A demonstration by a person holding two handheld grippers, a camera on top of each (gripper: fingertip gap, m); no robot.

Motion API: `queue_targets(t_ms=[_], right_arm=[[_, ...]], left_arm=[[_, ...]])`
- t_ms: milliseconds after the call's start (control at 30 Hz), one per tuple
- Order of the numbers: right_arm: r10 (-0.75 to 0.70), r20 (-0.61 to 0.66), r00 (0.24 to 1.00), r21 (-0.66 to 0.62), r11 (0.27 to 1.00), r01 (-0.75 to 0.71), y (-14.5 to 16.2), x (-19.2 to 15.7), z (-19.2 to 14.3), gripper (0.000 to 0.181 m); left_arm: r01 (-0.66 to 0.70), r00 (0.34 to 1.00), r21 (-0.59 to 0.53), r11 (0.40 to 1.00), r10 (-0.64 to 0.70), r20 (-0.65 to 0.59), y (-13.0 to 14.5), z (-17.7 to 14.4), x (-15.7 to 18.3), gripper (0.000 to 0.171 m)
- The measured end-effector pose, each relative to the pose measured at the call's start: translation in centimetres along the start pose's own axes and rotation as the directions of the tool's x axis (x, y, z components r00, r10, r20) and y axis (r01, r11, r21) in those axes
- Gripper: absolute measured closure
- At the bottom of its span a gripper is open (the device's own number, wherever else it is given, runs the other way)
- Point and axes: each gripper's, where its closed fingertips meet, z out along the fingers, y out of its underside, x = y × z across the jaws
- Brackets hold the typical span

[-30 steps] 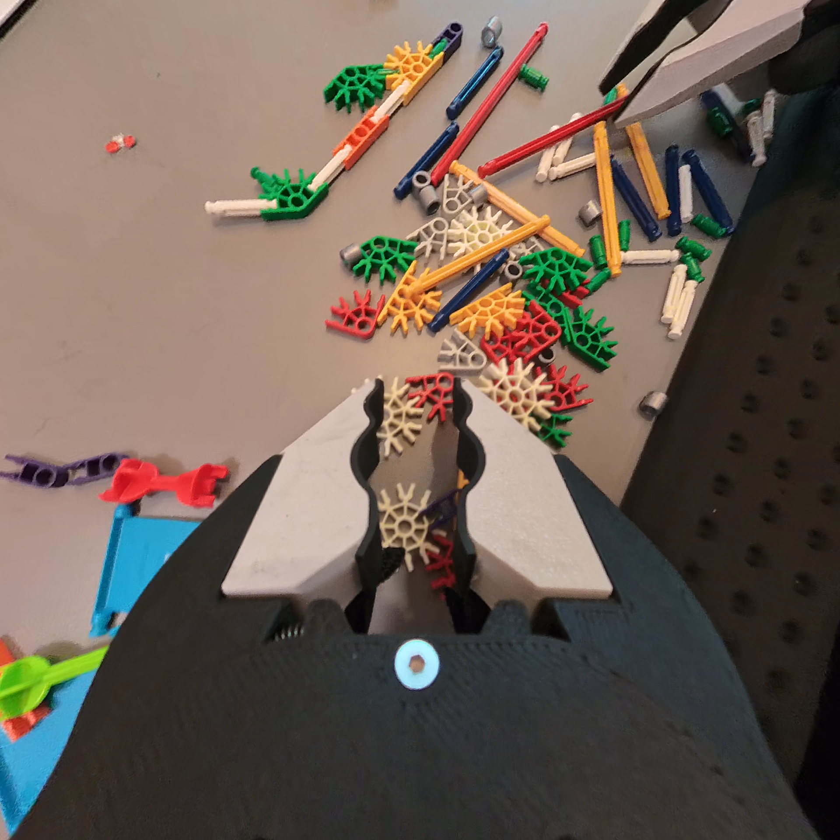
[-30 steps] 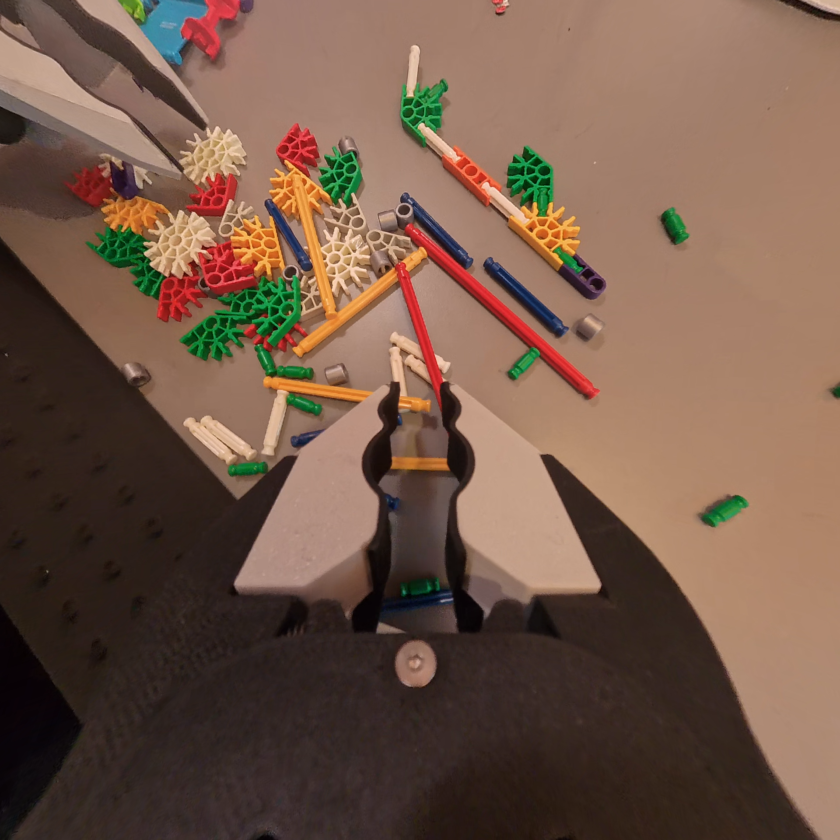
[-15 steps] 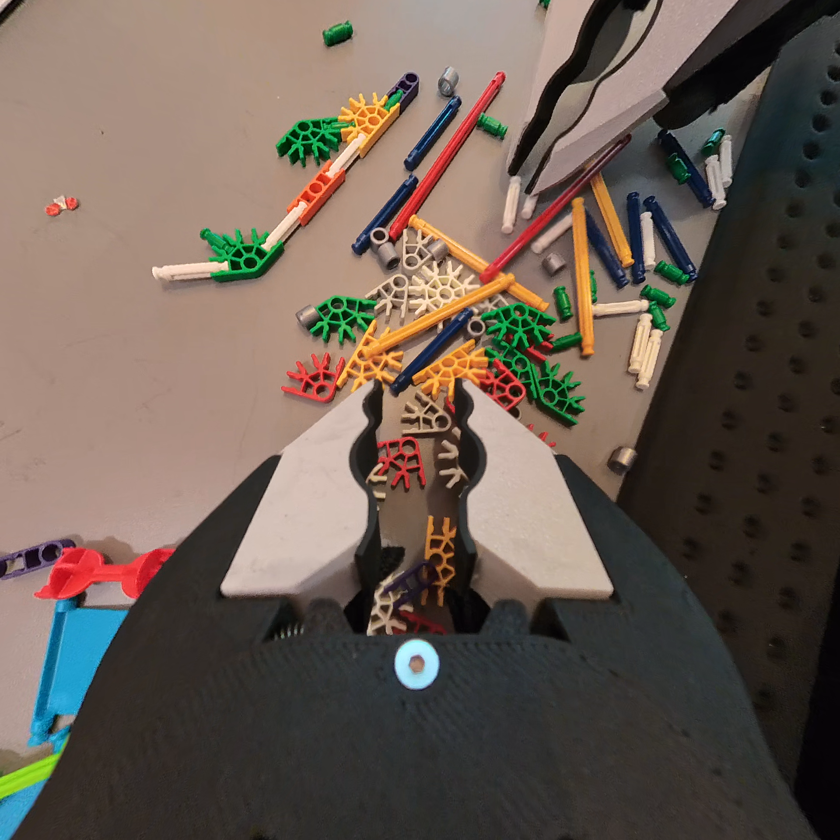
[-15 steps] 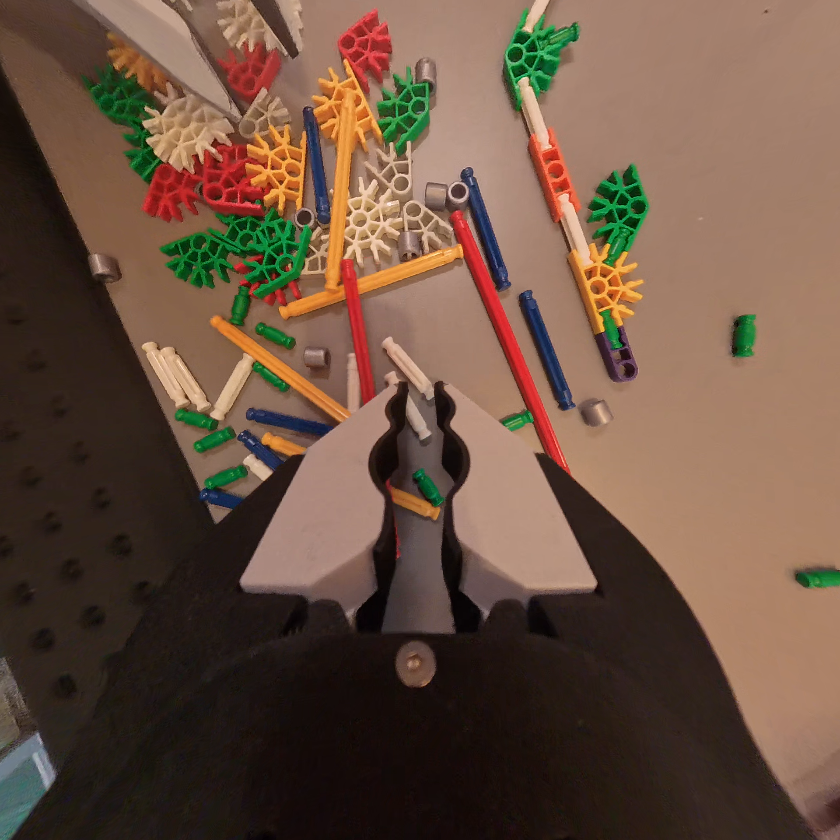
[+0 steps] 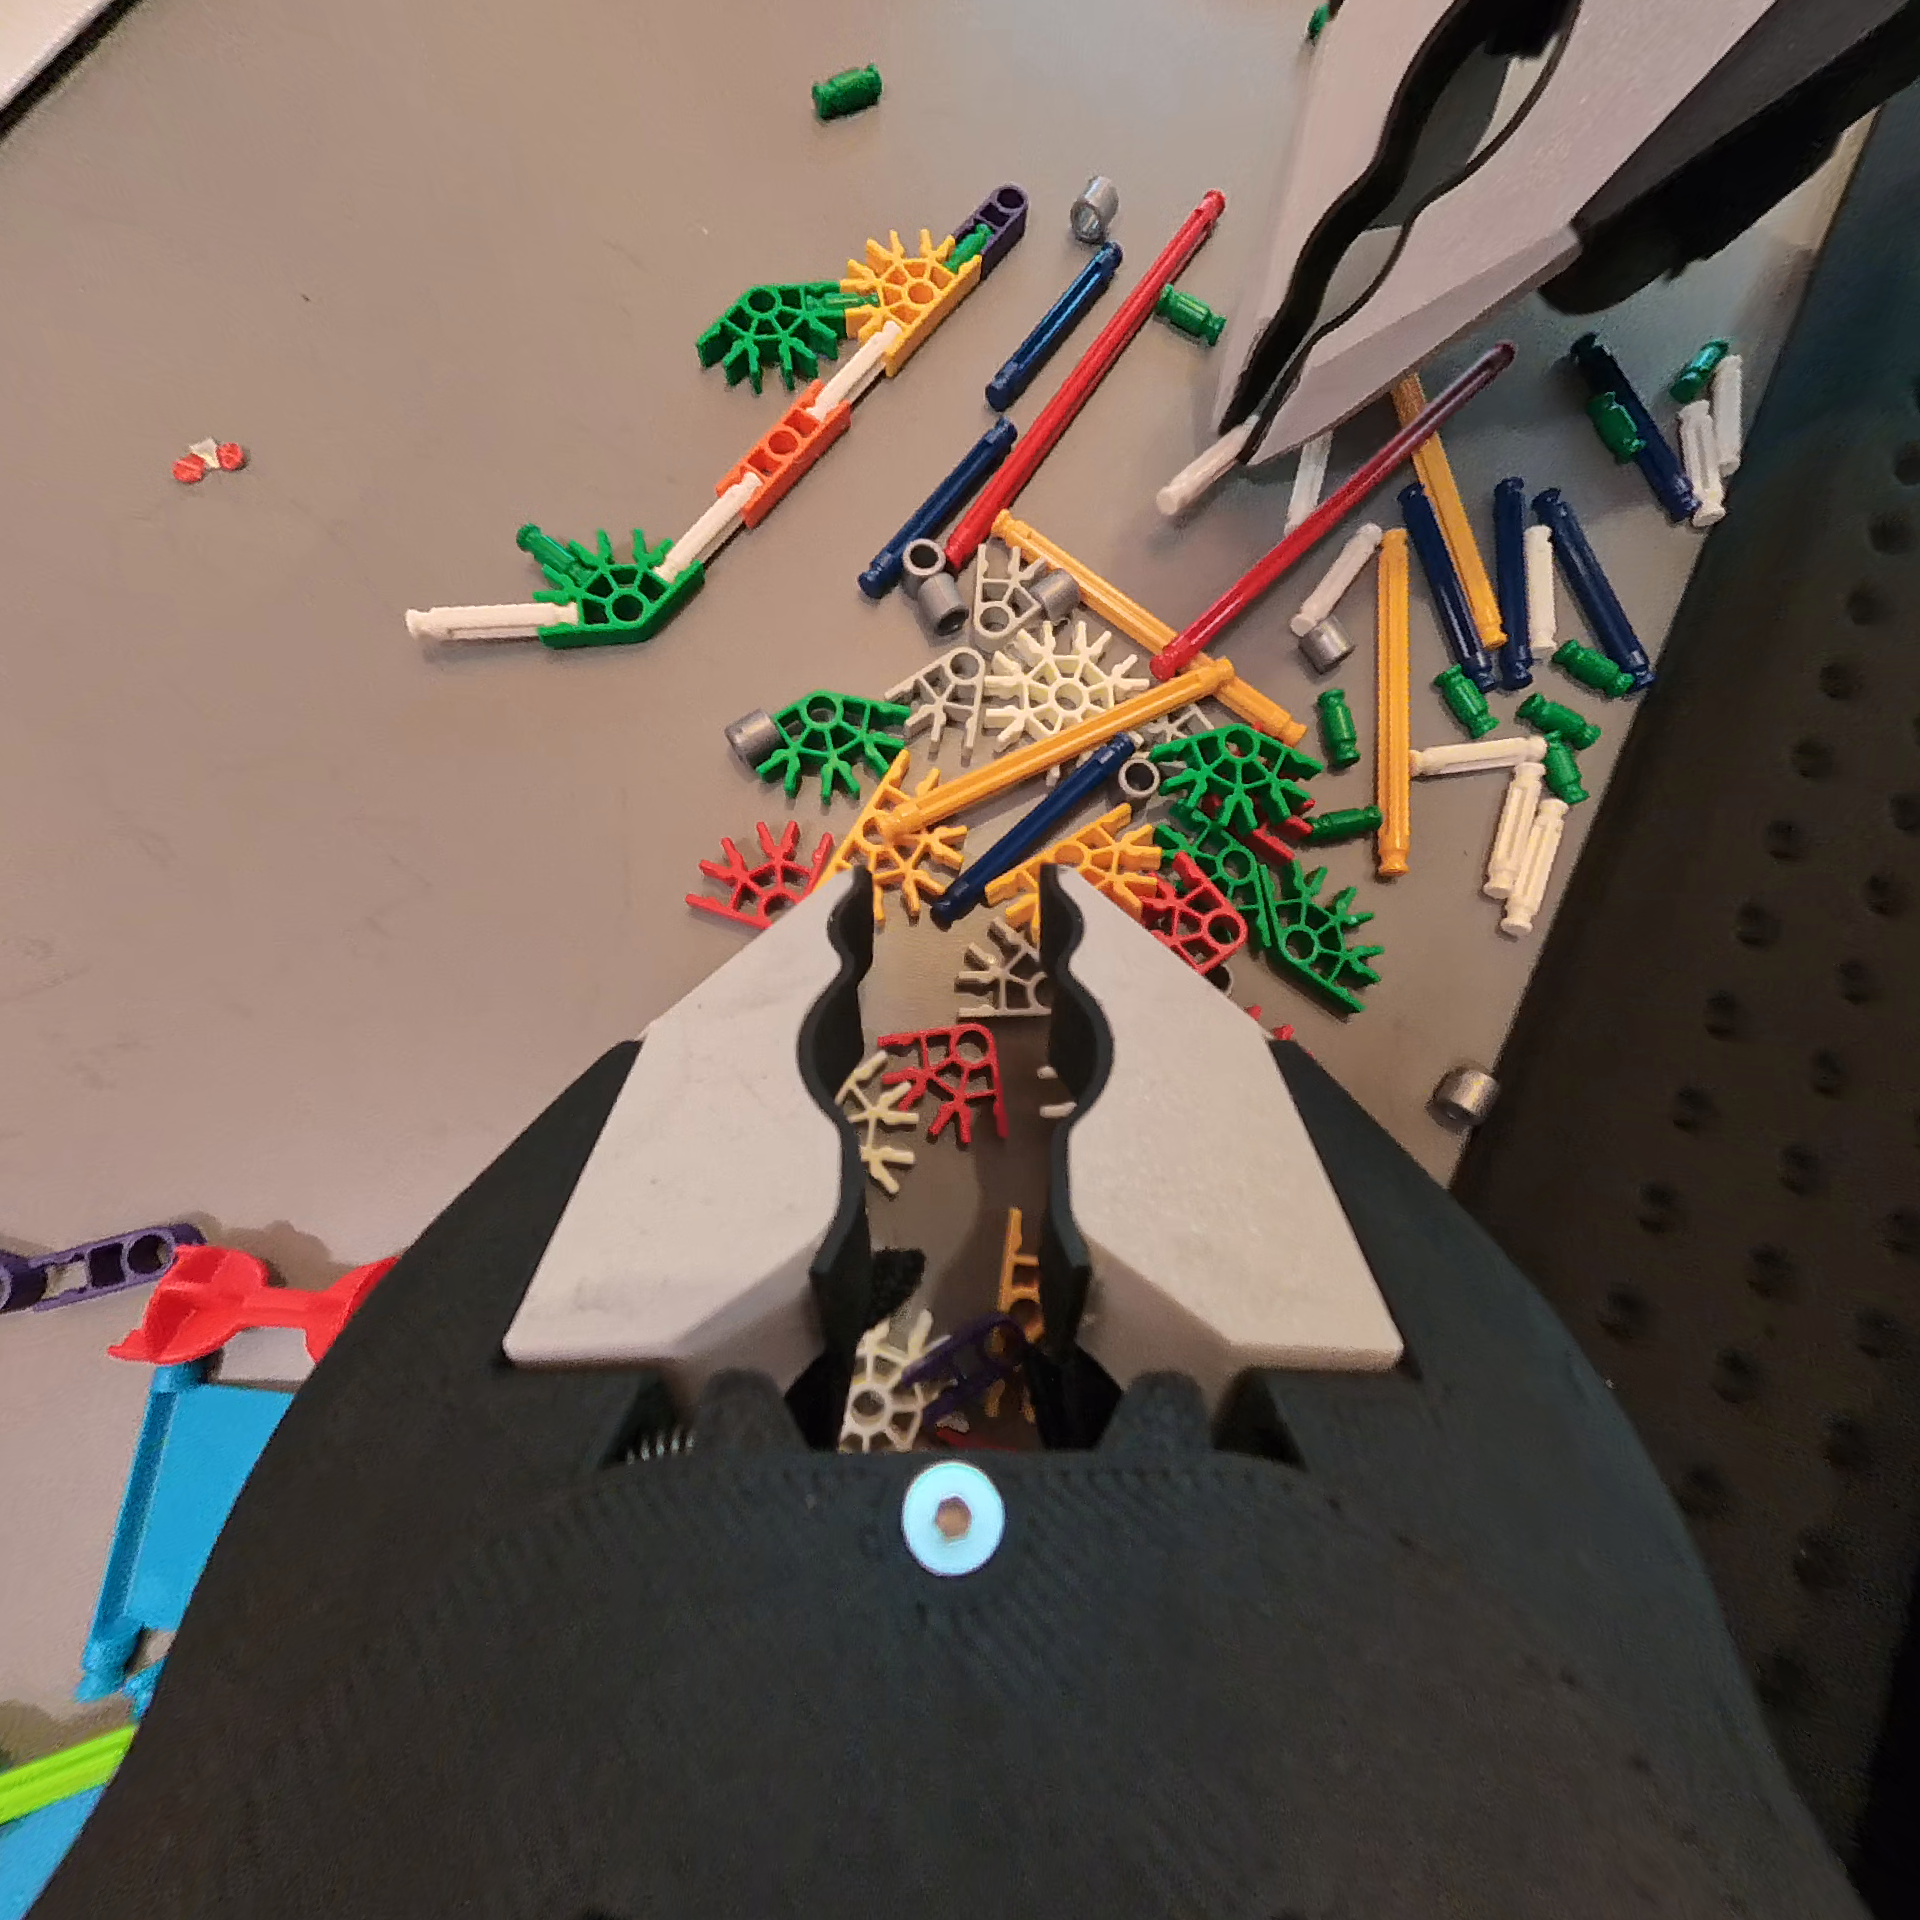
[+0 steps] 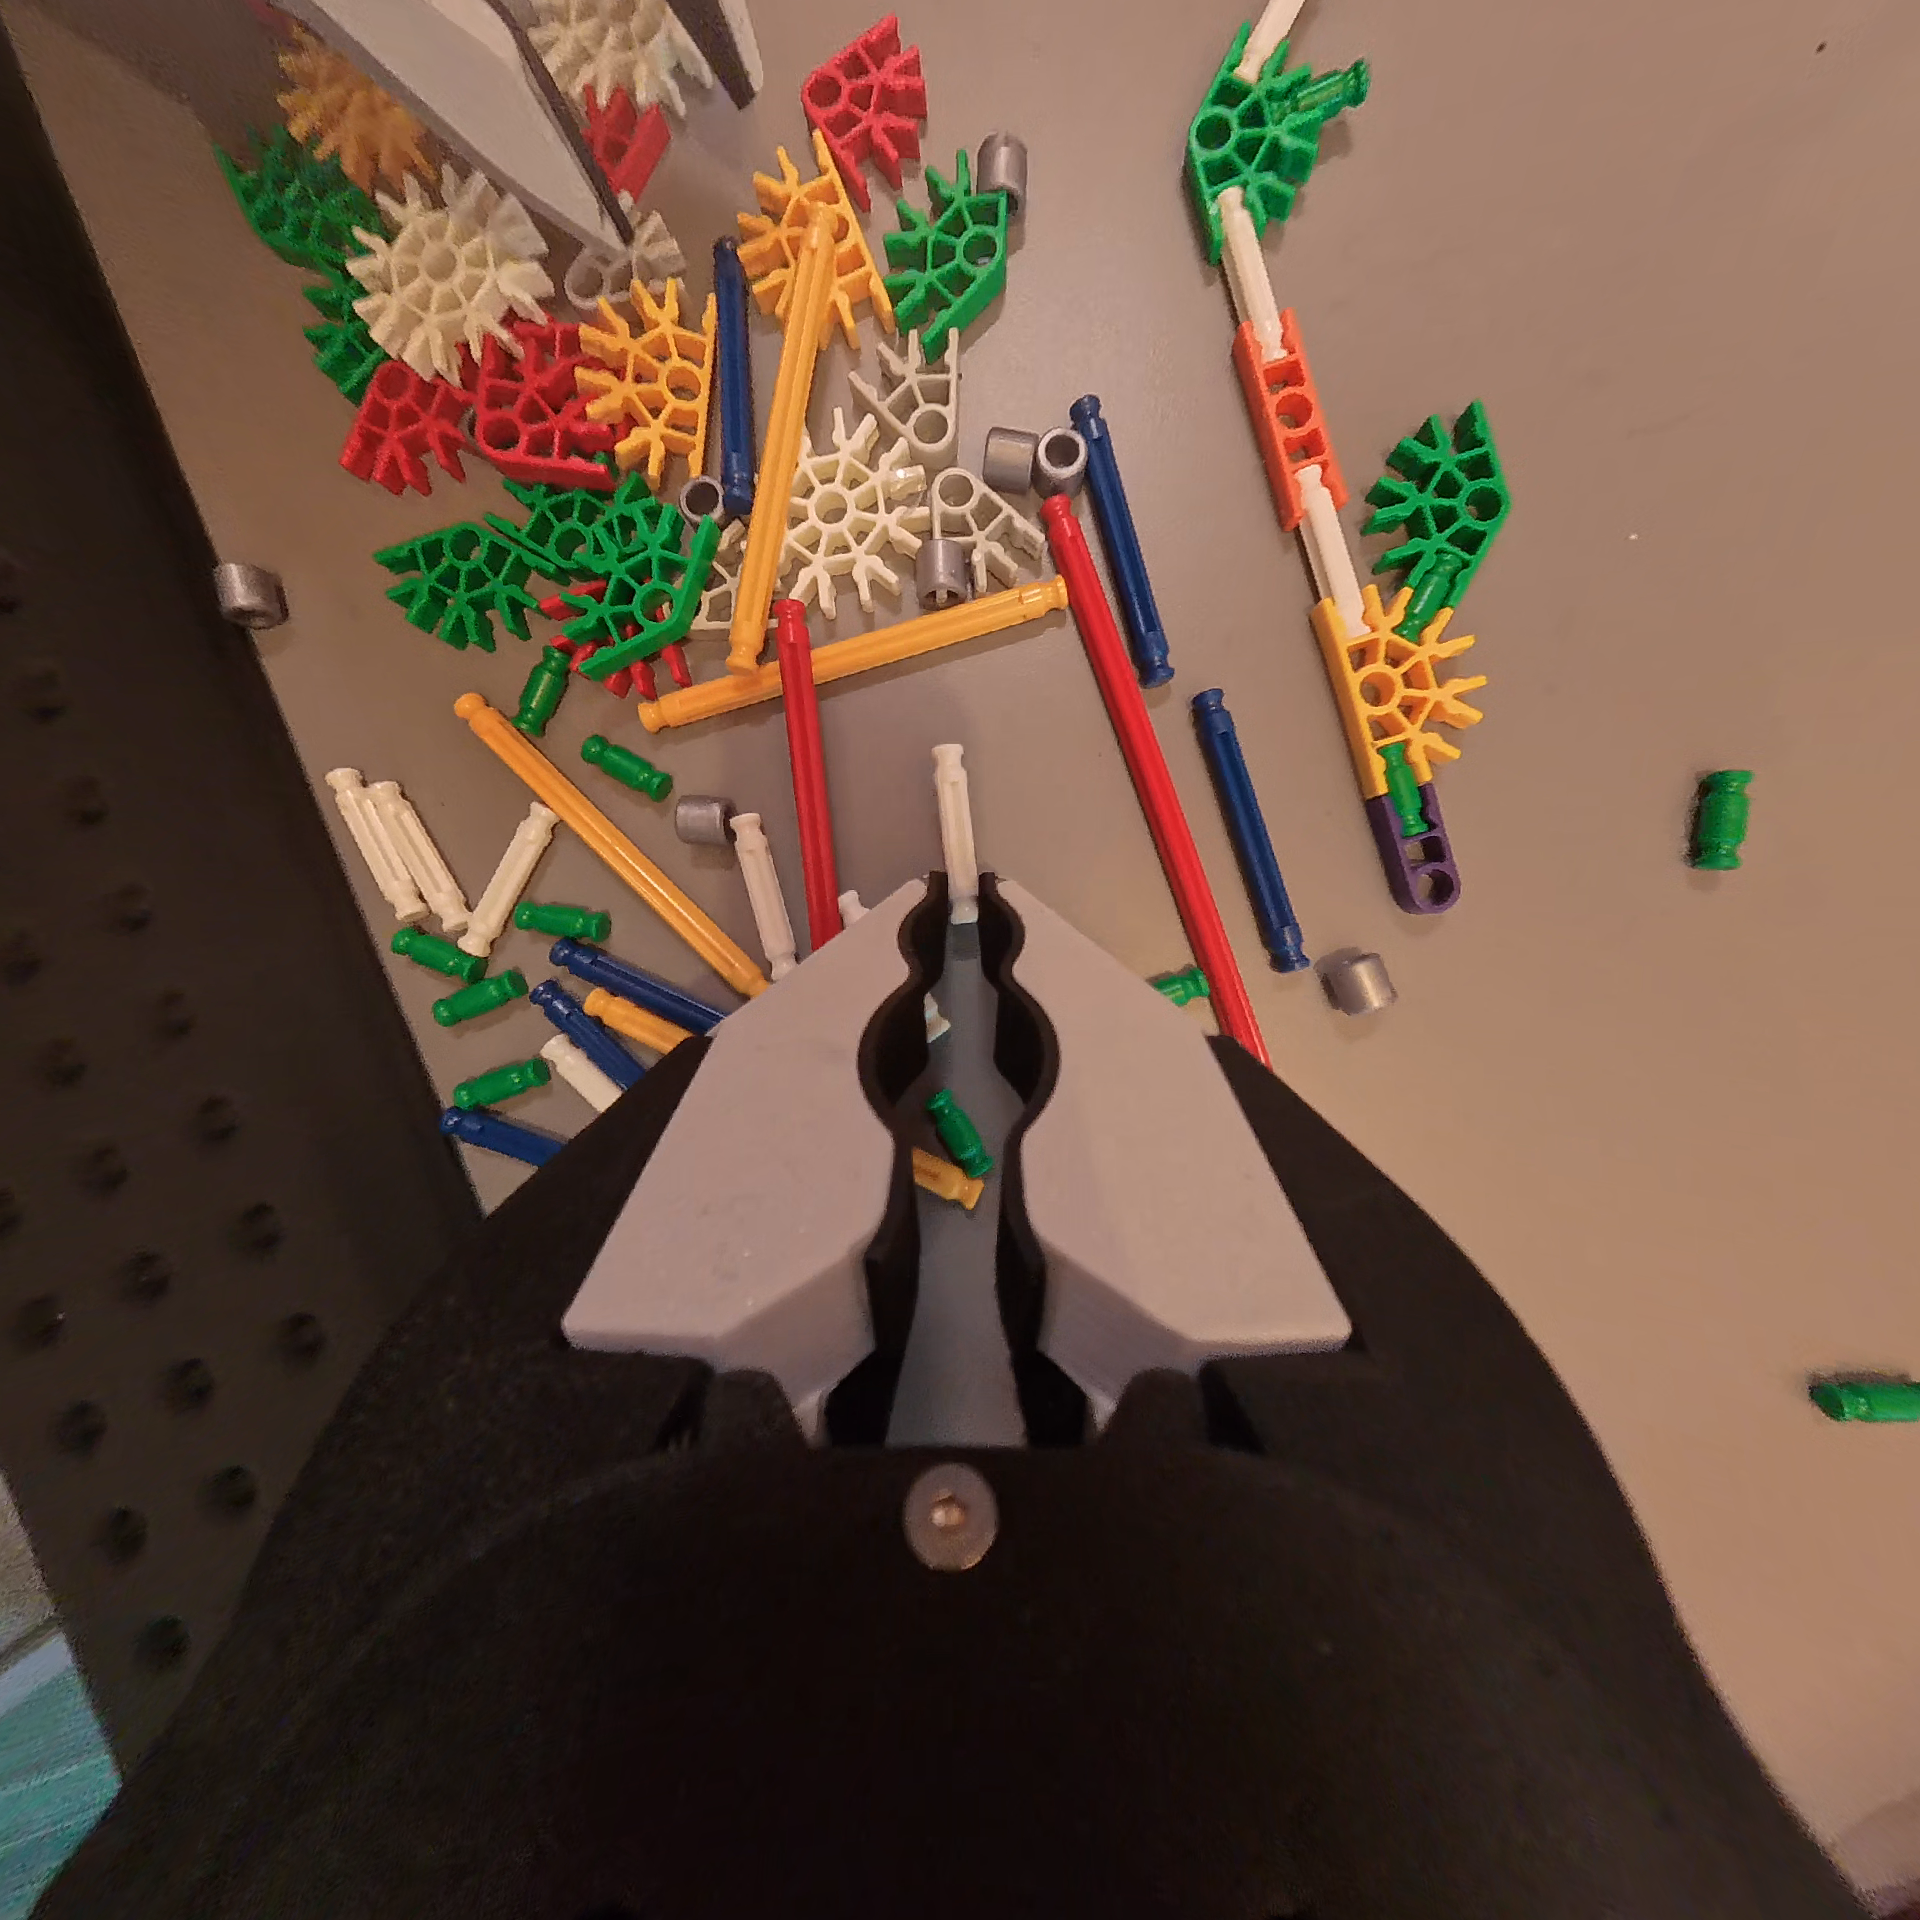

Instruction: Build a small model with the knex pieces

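Observation:
My left gripper (image 5: 951,883) is open and empty, low over a pile of plastic building connectors (image 5: 1060,686). A red connector (image 5: 951,1075) and a grey one (image 5: 1003,971) lie on the table between its fingers. My right gripper (image 6: 961,888) is shut on a short white rod (image 6: 954,816) that sticks out past its tips, among loose red, yellow and blue rods (image 6: 805,769). It also shows in the left wrist view (image 5: 1242,431), at the top right, with the white rod (image 5: 1195,483) in its tips. I cannot tell whether the rod is off the table.
A joined chain of white rods and green, orange, yellow and purple connectors (image 6: 1288,416) lies beyond the pile (image 5: 790,457). A black perforated board (image 5: 1766,1039) borders the table. Blue and red parts (image 5: 239,1309) lie at the left. Stray green pegs (image 6: 1720,821) lie to the right. Across from one pair of fingers to the other is roughly 12 cm.
My right gripper moved forward and to the left, then shut on the short white rod. My left gripper moved forward over the connector pile and stayed open.

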Motion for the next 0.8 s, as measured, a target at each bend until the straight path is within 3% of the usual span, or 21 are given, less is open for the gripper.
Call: queue_targets(t_ms=[367,633,800], right_arm=[[0.035,-0.010,0.999,0.123,0.992,-0.034,-3.3,2.2,-2.9,0.178],[-0.092,-0.008,0.996,0.083,0.992,0.092,-4.9,1.3,-3.2,0.178],[-0.135,0.008,0.991,0.095,0.986,0.133,-5.5,0.1,-2.7,0.178]], left_arm=[[-0.018,0.999,0.051,0.999,0.016,0.030,-2.4,0.3,-1.2,0.142],[-0.249,0.968,0.147,0.957,0.250,0.010,-7.9,0.2,1.2,0.143],[-0.332,0.942,0.126,0.935,0.336,-0.009,-8.3,1.5,2.8,0.147]])
